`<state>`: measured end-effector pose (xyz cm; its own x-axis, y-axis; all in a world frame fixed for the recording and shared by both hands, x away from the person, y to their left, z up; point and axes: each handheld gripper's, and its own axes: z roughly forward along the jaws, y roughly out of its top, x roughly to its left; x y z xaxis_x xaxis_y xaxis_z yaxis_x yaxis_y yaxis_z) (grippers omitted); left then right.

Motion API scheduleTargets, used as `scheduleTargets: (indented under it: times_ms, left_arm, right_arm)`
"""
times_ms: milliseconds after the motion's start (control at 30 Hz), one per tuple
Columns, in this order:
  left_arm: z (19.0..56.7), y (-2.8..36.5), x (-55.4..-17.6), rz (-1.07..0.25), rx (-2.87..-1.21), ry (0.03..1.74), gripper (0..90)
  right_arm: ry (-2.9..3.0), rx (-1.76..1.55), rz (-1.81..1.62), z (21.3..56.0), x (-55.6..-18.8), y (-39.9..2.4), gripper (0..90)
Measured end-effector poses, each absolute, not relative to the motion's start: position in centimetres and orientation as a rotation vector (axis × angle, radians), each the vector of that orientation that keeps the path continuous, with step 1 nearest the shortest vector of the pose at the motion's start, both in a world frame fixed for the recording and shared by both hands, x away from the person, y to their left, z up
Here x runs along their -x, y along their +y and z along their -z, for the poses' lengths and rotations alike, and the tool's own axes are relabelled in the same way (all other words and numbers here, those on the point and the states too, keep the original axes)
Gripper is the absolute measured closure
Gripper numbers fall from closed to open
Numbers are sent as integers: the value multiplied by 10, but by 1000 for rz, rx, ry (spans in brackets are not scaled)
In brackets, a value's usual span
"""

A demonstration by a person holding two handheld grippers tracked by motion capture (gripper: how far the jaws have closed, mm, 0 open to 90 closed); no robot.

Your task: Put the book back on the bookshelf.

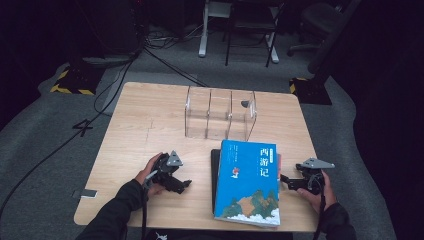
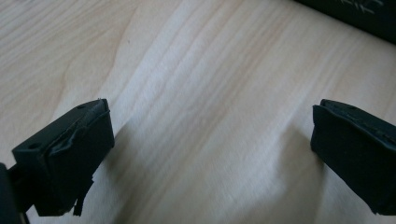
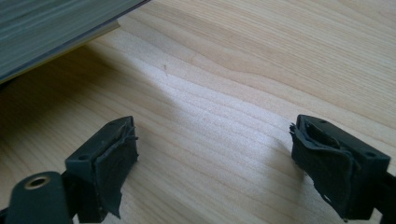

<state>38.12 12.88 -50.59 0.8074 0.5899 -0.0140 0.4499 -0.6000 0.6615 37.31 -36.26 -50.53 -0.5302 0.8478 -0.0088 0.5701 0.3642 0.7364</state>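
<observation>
A blue book with a painted cover lies on top of a dark book near the table's front edge. A clear acrylic rack with several slots stands behind them at mid-table. My left gripper rests low on the wood left of the books, open, with bare table between its jaws. The dark book's edge shows at the top right of the left gripper view. My right gripper sits just right of the blue book, open and empty. The book's page edge fills that view's upper left.
The light wooden table has free room on its left half and behind the rack. A small dark object sits in the rack's right slot. Cables, a taped floor mark and chair legs lie beyond the far edge.
</observation>
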Motion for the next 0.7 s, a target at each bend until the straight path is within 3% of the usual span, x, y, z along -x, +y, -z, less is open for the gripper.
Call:
scheduleTargets:
  times_ms: [400, 700]
  left_arm:
    - [506, 129, -383, -254, -2330, 711, 0]
    - [506, 128, -379, -257, -2326, 723, 0]
  right_arm:
    - [2312, -1163, -969, 501, -368, -364, 197]
    - [2342, -1048, -1090, 468, -345, -353, 218]
